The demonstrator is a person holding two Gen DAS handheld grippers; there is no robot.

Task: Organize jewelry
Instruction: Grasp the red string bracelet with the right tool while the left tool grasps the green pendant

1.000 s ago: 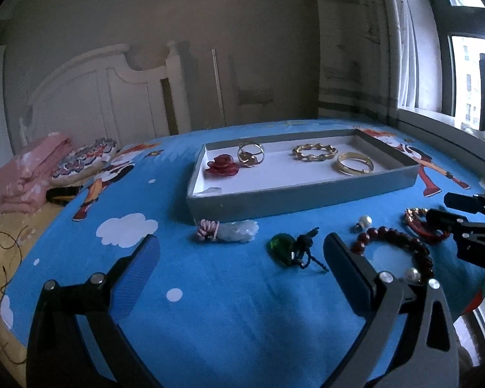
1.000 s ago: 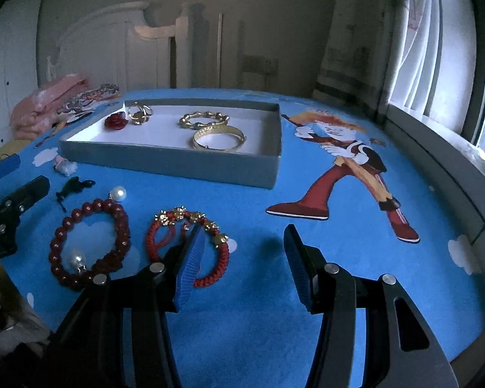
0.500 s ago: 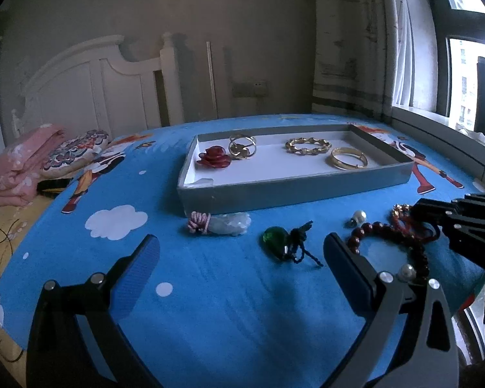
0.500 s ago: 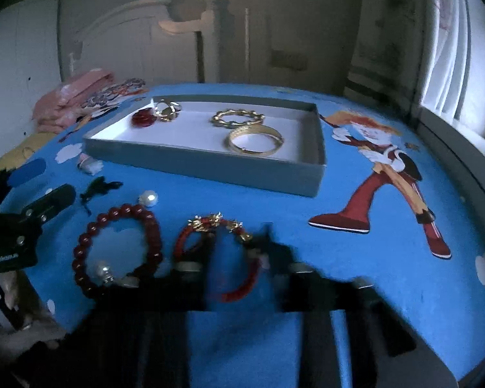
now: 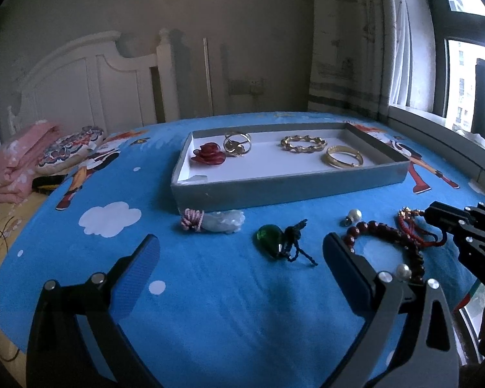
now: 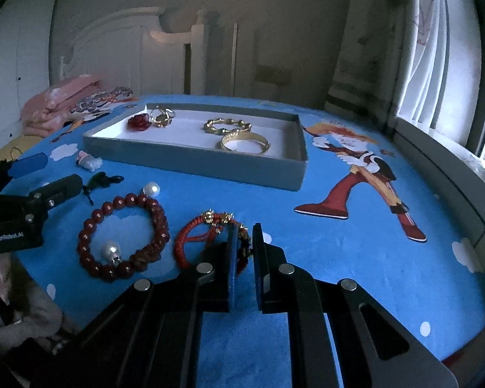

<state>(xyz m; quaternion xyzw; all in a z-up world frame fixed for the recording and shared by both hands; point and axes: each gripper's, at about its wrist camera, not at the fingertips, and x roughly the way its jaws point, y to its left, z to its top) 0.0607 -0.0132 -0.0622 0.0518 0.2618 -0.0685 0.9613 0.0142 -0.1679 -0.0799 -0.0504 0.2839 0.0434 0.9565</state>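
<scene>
A grey tray (image 5: 287, 190) (image 6: 194, 161) on the blue bedspread holds a red rose piece (image 5: 209, 156), a gold ring brooch (image 5: 237, 144), a gold chain bracelet (image 5: 303, 144) and a gold bangle (image 5: 342, 160). My right gripper (image 6: 244, 242) is shut on the near side of the red cord bracelet (image 6: 194, 231) (image 5: 414, 229), which lies on the spread. A dark red bead bracelet (image 6: 123, 236) lies left of it. My left gripper (image 5: 242, 265) is open and empty above the spread, near a green pendant (image 5: 270, 239).
A pale jade charm with pink cord (image 5: 213, 221) and a pearl earring (image 5: 352, 216) lie before the tray. Folded pink cloth (image 5: 13, 161) sits far left. A window sill (image 6: 452, 168) runs along the right. The bed's near edge is close under both grippers.
My right gripper moved forward and left over the red cord bracelet and closed on it. The left gripper stayed open and lifted slightly.
</scene>
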